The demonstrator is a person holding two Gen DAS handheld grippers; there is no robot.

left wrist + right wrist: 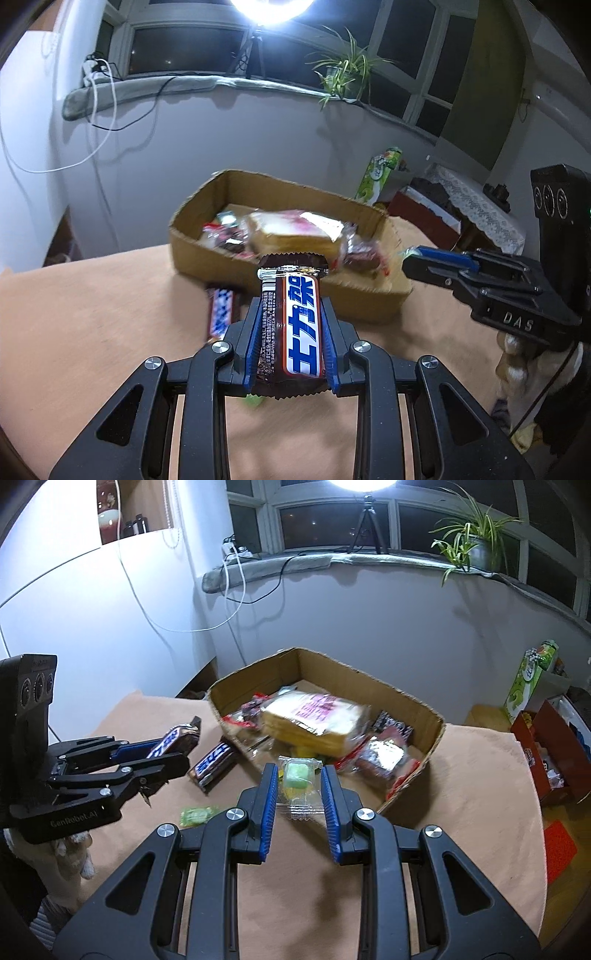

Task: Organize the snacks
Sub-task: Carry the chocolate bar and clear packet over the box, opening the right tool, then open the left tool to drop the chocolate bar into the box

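My left gripper (pixel 290 308) is shut on a brown Snickers bar (pixel 293 325), held above the table just short of the cardboard box (pixel 291 269); it also shows in the right wrist view (pixel 173 751) with the bar (pixel 173 740). The box (pixel 436 734) holds a wrapped bread slice (pixel 314 720) and several red-wrapped snacks. My right gripper (pixel 299 775) is around a clear-wrapped green candy (pixel 297 781) in front of the box; the candy hangs between the jaws, so it looks held. A second Snickers bar (pixel 214 764) lies on the table beside the box.
A small green candy (pixel 197 815) lies on the tan table (pixel 461 812) at left. A red box (pixel 546 753) and a green carton (pixel 528 683) stand off the table to the right. A wall and window sill with a plant (pixel 469 546) lie behind.
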